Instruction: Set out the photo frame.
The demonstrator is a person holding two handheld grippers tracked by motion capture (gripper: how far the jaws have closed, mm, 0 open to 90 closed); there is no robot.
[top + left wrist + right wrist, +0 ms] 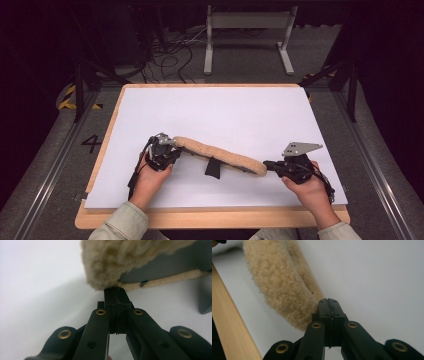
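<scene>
White tabletop [225, 107]; fleecy pad [220, 154] stretched lengthwise between the hands, slanting from left claw [176, 148] down to right claw [267, 164]. Both claws together, each apparently pinching one end edge. Equally near.

1. The white sheet [225, 107] beyond the fleece strip [220, 153] lies open right across.
2. The strip stretches between the left gripper [172, 145] and the right gripper [270, 164], barring the middle.
3. A black tab [213, 167] hangs beneath it.
4. Bare sheet runs along the near wooden edge [210, 218].
</scene>
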